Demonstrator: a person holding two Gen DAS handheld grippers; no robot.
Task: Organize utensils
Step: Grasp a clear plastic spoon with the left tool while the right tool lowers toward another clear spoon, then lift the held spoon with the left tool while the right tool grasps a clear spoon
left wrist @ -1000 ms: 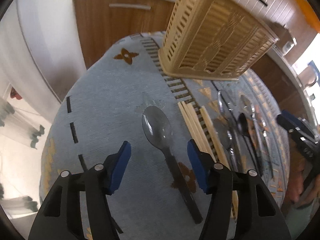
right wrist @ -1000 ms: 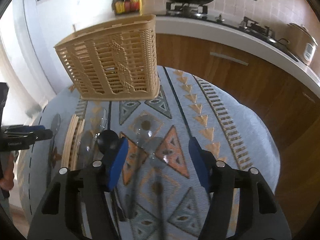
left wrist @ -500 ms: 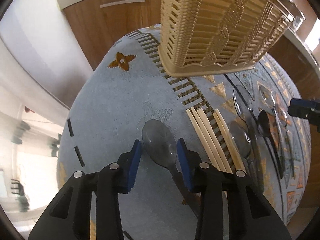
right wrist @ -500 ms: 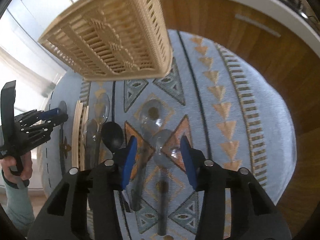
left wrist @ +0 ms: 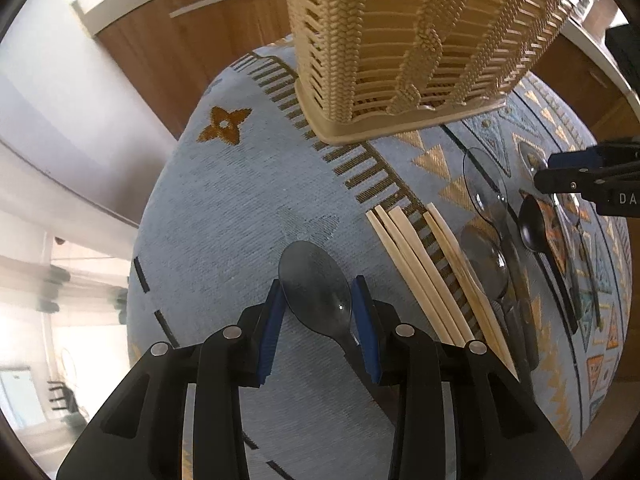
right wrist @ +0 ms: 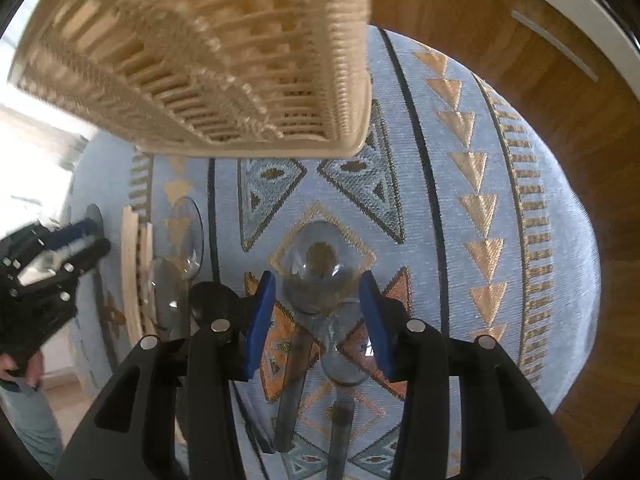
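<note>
Spoons lie in a row on my patterned blue tablecloth point(left wrist: 224, 216), below the woven basket point(left wrist: 408, 36). My left gripper point(left wrist: 318, 312) has its blue pads clamped on the bowl of a smoky grey spoon point(left wrist: 316, 288), left of the chopsticks point(left wrist: 424, 264). My right gripper point(right wrist: 318, 312) straddles a clear spoon point(right wrist: 316, 276); whether its pads touch the bowl I cannot tell.
</note>
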